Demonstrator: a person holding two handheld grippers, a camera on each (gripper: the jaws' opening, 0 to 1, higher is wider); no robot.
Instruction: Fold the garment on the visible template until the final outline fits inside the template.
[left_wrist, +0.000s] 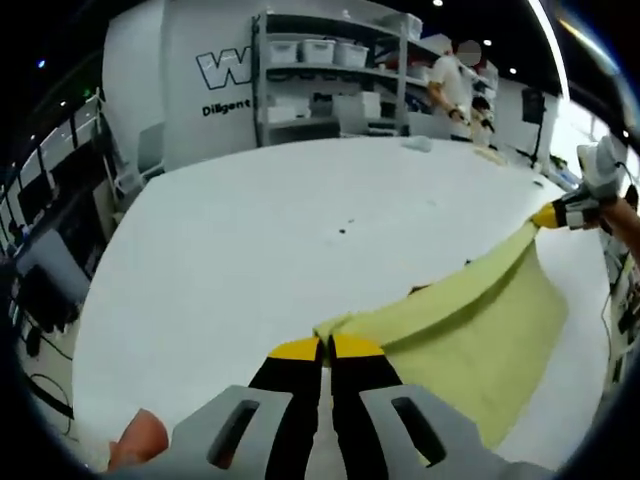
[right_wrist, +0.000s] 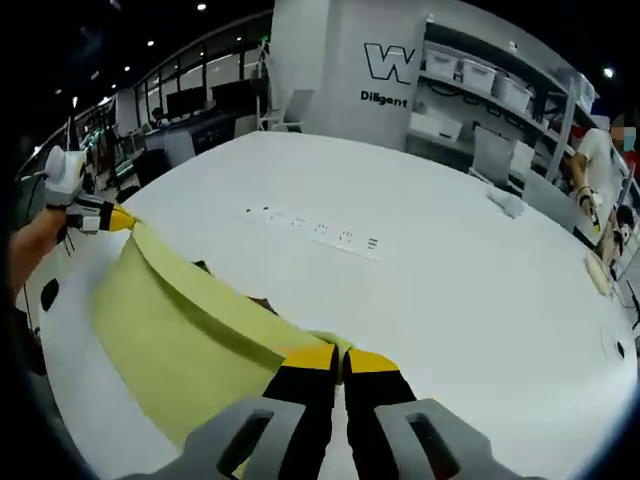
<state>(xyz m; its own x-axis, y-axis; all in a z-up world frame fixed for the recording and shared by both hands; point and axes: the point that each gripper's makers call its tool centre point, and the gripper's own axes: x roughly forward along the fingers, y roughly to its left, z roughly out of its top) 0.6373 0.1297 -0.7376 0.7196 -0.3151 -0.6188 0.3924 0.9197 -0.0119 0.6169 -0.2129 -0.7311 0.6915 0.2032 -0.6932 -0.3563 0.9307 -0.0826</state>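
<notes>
Writing: grey wall (left_wrist: 190, 90) at upper left of the left gripper view carries a big white outlined "W" with "Diligent" under it, cut off by the shelving (left_wrist: 330, 70). Same "W" and "Diligent" read at top centre of the right gripper view, beside the racks of white bins. No other text legible; small dark marks in a row on the white table (right_wrist: 450, 280) are too small to read.

Garment (left_wrist: 470, 330): yellow-green cloth, lifted and stretched between the two grippers above the table, lower part hanging down as a sheet. In the left gripper view it runs from bottom centre up to the right edge; in the right gripper view it runs from bottom centre up to the left edge. A dark patch shows just under its raised fold; can't tell what it is.

Left gripper (left_wrist: 326, 348): jaws pressed together, yellow tips pinching one corner of the garment at bottom centre. It also appears at left of the right gripper view, clamped on that far corner, forearm reaching in from the left edge.

Right gripper (right_wrist: 341, 358): jaws closed narrow, tips nipping the other corner. Seen at right of the left gripper view too, yellow tips biting the cloth, arm at the right edge.

A person (left_wrist: 452, 85) stands at the table's far side, upper right.
</notes>
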